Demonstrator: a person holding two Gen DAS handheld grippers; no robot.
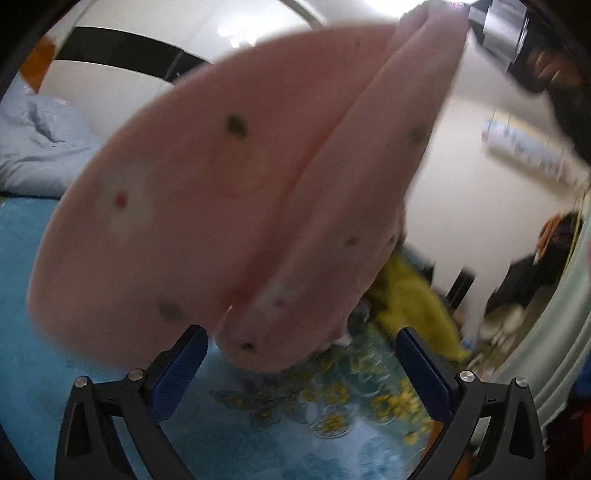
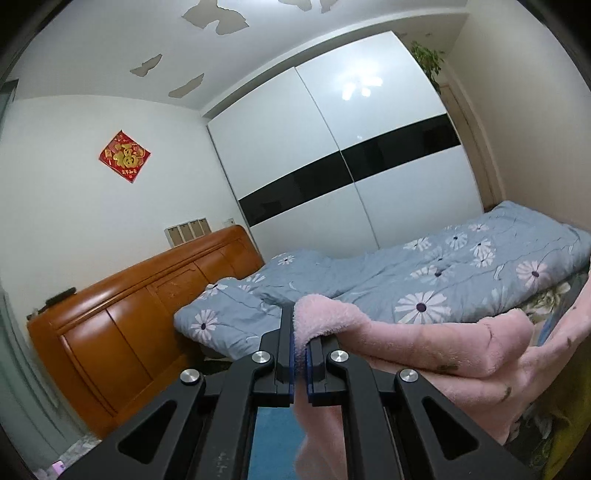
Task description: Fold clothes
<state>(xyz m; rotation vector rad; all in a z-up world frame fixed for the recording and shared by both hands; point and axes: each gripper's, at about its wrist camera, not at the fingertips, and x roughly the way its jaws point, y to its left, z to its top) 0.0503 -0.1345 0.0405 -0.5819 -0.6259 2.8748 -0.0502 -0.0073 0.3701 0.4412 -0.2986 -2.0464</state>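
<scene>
A pink fleece garment point(image 1: 229, 206) with small dark and red spots hangs in the air, blurred, over the blue bed sheet point(image 1: 33, 295). My right gripper point(image 1: 461, 11) holds its top corner at the upper right of the left wrist view. In the right wrist view my right gripper point(image 2: 301, 339) is shut on a fluffy edge of the pink garment point(image 2: 424, 347), which drapes off to the right. My left gripper point(image 1: 301, 354) is open and empty, its blue-padded fingers point(image 1: 181, 369) just below the garment's lower end.
A yellow-green garment point(image 1: 413, 302) and a floral cloth point(image 1: 351, 402) lie on the bed beneath. A blue flowered quilt point(image 2: 443, 273) lies along the bed. An orange wooden headboard point(image 2: 140, 314) and a white wardrobe point(image 2: 351, 147) stand behind.
</scene>
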